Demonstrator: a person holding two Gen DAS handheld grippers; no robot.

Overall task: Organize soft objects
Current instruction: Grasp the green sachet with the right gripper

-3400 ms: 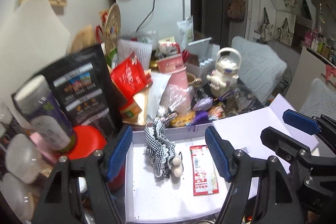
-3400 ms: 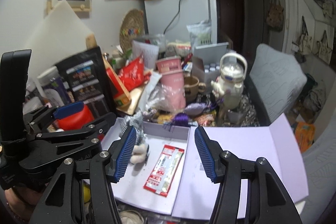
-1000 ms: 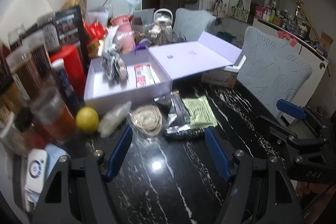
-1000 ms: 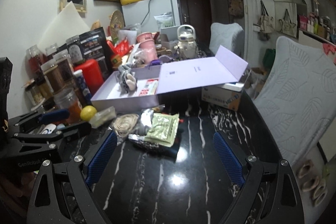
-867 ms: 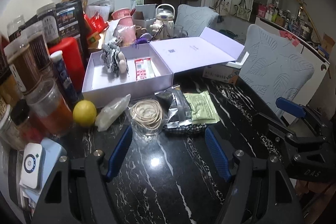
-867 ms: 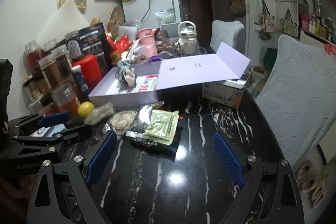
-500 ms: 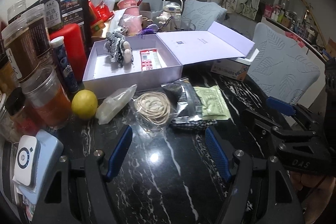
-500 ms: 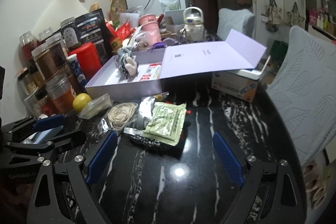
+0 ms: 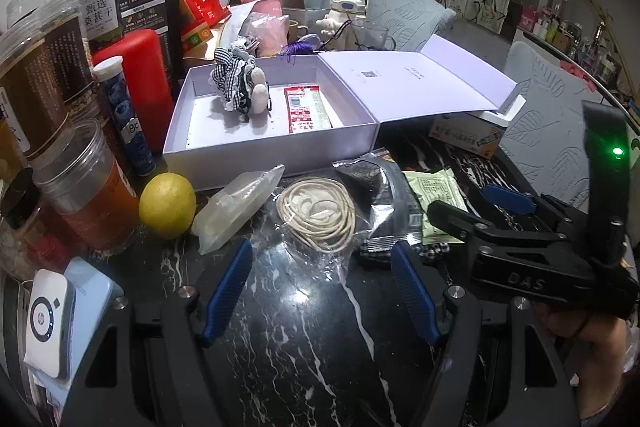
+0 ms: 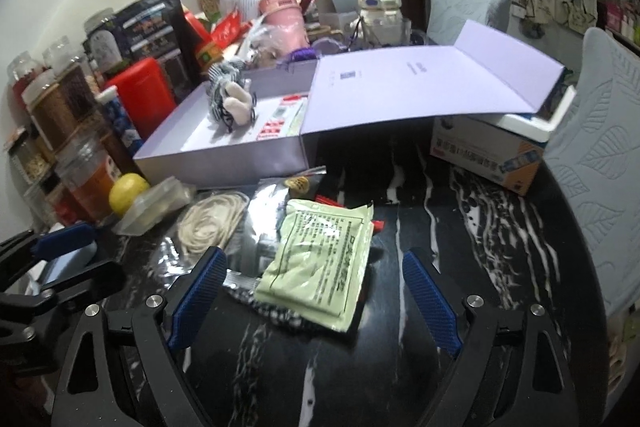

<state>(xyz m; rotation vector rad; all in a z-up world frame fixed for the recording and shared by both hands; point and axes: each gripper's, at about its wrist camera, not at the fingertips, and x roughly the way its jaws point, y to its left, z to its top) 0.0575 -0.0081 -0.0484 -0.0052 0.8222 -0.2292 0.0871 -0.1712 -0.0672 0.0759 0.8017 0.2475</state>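
Observation:
An open lavender box (image 9: 224,151) (image 10: 224,157) holds a checked plush toy (image 9: 240,89) (image 10: 232,95) and a red sachet (image 9: 306,109) (image 10: 280,121). In front of it on the black marble table lie a clear bag of coiled cord (image 9: 318,213) (image 10: 208,219), a silver-black foil packet (image 9: 386,199), a pale green sachet (image 9: 434,193) (image 10: 320,263) and a clear packet (image 9: 236,203) (image 10: 154,205). My left gripper (image 9: 320,283) is open just short of the cord. My right gripper (image 10: 312,291) is open around the near end of the green sachet.
A lemon (image 9: 168,199) (image 10: 128,189), jars (image 9: 86,187), a red canister (image 9: 140,75) and a blue tube (image 9: 124,115) crowd the left. A white device (image 9: 46,319) lies near left. A cardboard box (image 10: 488,151) sits under the open lid (image 10: 420,87). Cushioned chairs (image 10: 592,167) stand right.
Both grippers pulled back from the box, then moved down and forward toward the packets on the table. The right gripper now straddles the green sachet. Both stay open.

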